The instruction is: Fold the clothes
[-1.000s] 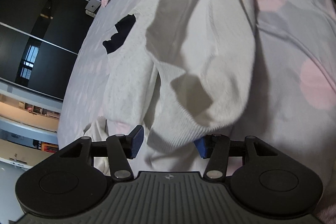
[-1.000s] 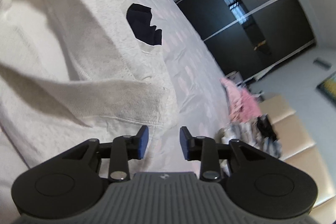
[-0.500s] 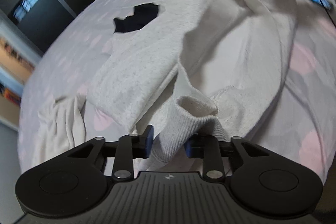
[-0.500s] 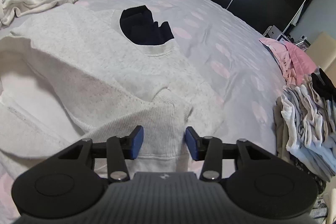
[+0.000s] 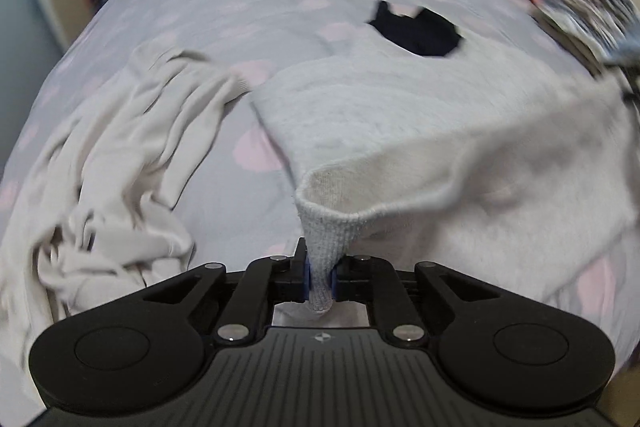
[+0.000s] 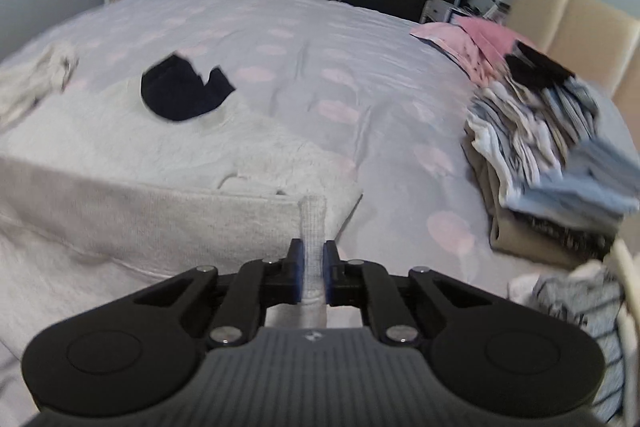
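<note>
Now my left tool (image 5: 319,275) and right tool (image 6: 311,277) each pinch the sweater's (image 5: 400,115) ribbed hem, lifted off the bed (image 6: 320,39); next, I judge, carry both corners evenly toward the collar.

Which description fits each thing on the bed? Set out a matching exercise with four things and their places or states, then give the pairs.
1 sweatshirt
2 black garment
3 folded stack
4 crumpled white garment

A loose heap left of the sweatshirt
B at the bed's right edge
C pinched by the left gripper and the right gripper
D by the sweatshirt's neckline

1-C, 2-D, 3-B, 4-A
</note>
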A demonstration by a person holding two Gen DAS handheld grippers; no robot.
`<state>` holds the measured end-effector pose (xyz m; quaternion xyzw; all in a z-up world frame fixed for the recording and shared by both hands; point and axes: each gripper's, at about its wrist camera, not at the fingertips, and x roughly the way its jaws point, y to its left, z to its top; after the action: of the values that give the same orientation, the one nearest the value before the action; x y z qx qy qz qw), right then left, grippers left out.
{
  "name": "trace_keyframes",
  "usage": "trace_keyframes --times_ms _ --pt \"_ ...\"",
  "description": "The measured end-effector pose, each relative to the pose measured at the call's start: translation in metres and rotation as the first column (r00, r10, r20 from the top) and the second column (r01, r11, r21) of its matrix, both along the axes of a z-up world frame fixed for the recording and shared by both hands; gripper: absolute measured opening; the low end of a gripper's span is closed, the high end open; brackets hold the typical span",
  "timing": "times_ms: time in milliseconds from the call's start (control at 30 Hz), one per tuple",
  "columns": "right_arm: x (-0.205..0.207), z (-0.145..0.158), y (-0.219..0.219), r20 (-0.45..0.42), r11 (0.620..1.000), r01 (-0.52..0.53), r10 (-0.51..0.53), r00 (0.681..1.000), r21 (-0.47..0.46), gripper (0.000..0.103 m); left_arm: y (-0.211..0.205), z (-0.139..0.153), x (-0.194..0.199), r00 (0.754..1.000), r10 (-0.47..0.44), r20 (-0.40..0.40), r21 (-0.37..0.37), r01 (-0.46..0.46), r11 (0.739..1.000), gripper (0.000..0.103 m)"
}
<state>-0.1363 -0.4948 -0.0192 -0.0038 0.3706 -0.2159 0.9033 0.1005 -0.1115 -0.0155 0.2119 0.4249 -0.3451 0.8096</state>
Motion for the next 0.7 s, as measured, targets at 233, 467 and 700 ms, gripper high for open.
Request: trace_keyframes --times_ms 233,467,700 --pt "-0.016 0.03 0.007 0.08 0.999 0.03 -0.027 0.996 -0.032 0.01 -0.003 0.03 0.004 0.996 0.073 0.056 -0.047 -0.071 0.996 0.007" --pt "0.004 0.061 -0.011 0.137 0.995 0.055 -0.044 0.99 -0.077 0.01 -0.032 0.069 0.028 0.989 0.059 0.133 -0.077 -0.049 0.996 0.007" --pt "0.043 0.082 -0.04 0.182 0.99 0.084 -0.062 0.981 -0.113 0.01 -0.082 0.079 0.076 0.982 0.06 0.177 -0.054 -0.052 0.997 0.007"
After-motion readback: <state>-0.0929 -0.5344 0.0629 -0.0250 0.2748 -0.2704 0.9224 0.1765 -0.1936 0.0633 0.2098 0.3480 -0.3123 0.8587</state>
